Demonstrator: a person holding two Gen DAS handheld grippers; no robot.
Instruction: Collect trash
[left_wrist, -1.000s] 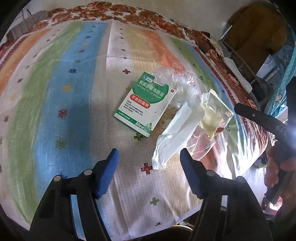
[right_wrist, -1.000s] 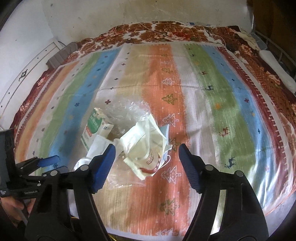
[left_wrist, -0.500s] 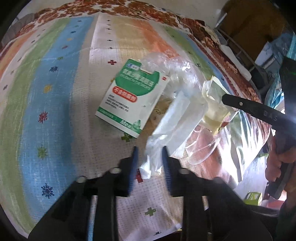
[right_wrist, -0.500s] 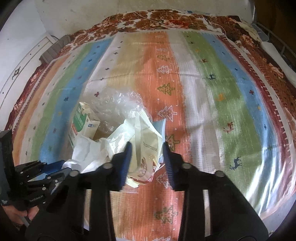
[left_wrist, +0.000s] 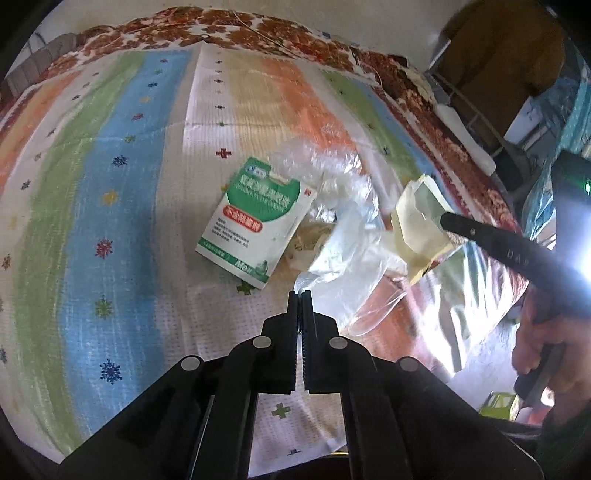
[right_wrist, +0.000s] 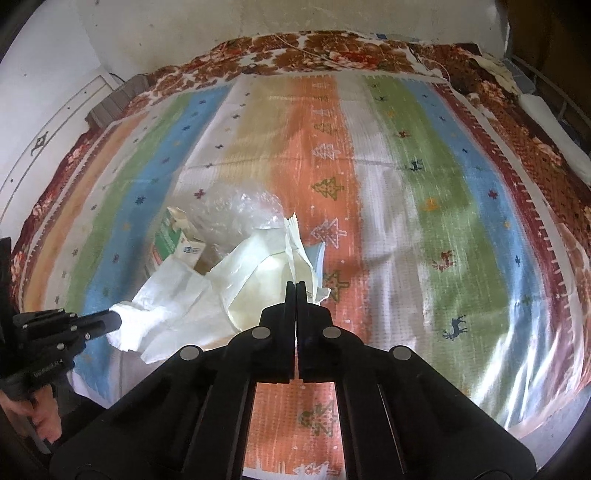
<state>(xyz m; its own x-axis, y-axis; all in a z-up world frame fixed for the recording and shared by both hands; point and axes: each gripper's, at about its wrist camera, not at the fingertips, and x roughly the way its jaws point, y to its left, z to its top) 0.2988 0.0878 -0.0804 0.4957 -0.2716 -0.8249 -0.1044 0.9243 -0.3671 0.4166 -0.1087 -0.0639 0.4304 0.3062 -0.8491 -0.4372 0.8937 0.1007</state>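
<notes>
Looking through the left wrist view, I see my left gripper (left_wrist: 300, 293) has just snapped shut on the white plastic bag (left_wrist: 347, 254), the green box (left_wrist: 255, 221) at eleven o'clock. Through the right, my right gripper (right_wrist: 296, 284) has clamped the cream wrapper (right_wrist: 266, 280); both pieces look ready to lift.

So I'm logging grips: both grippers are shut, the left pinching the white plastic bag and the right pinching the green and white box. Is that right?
Not quite. The right gripper is shut on the cream paper wrapper, not the green and white box, which lies untouched on the striped cloth, as the left wrist view shows. The left gripper is indeed shut on the white plastic bag.
</notes>
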